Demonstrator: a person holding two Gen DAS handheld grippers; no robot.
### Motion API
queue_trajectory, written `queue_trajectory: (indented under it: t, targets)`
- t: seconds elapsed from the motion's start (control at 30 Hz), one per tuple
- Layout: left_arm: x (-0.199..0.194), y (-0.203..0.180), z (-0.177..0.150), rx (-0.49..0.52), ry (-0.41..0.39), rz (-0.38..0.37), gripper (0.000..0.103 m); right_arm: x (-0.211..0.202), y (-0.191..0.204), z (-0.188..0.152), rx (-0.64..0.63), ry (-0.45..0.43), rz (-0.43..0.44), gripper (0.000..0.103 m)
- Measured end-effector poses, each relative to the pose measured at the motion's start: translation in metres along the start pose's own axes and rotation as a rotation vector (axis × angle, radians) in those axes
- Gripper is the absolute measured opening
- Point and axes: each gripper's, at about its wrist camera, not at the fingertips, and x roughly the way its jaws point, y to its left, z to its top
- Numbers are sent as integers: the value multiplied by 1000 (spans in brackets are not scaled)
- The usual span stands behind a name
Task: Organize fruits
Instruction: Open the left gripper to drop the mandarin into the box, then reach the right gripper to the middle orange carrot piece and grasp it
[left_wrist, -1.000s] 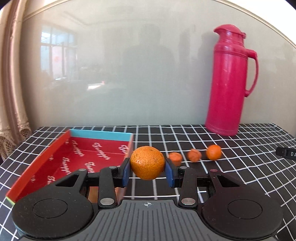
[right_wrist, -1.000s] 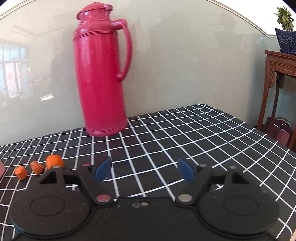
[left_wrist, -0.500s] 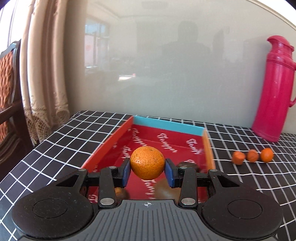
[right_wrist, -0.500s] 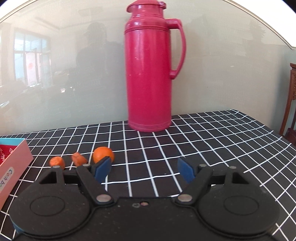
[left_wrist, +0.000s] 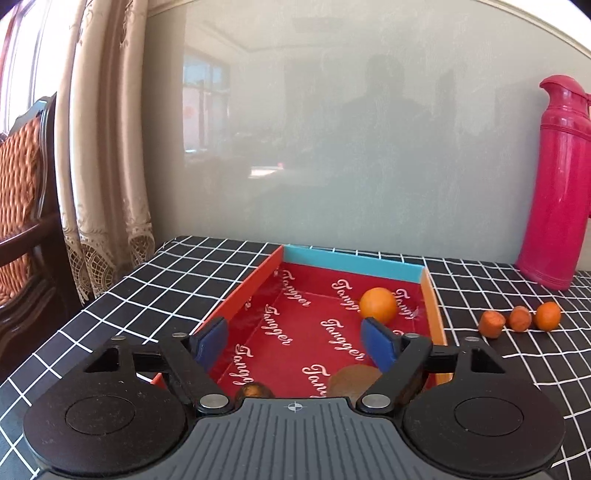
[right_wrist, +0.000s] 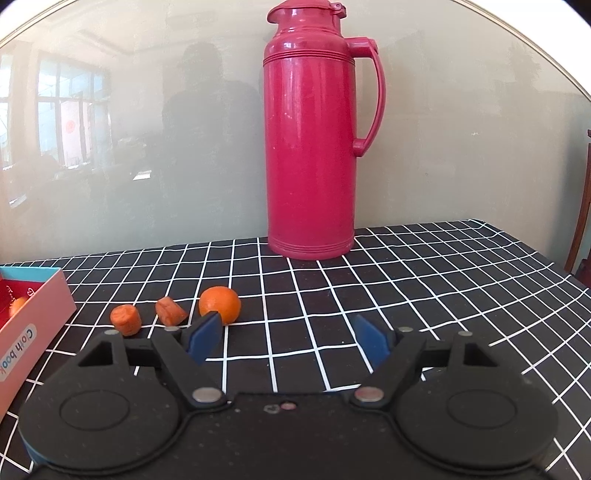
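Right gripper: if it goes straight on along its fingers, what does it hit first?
Probably bare tablecloth: the open right gripper has nothing between its fingers. The small orange sits beside its left fingertip, off the line. Further on stands the red thermos, though depth is unclear.

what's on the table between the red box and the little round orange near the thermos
Two small orange fruit pieces lie in a row on the checked cloth, between the red box and the round orange. Both wrist views show them.
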Motion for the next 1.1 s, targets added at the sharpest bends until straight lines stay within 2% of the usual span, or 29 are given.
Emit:
queue_trajectory:
  t: [0.03,0.1,0.47,0.77,1.1]
  targets:
    - [-2,-3,0,7,-10,5,89,0,-2,0,2,-2,1,79]
    - [-5,-9,0,21,-25,13,92,-1,-4,0,4,-4,2,79]
    - [-10,-21,-2,33,-26,46,96,-5,-14,-1,11,-3,21,79]
    - [-9,-7,-2,12,-24,81,97,-3,1,0,-8,-7,63,79]
    - [-6,28,3,-36,-26,125,97,2,40,-1,-58,-16,137,79]
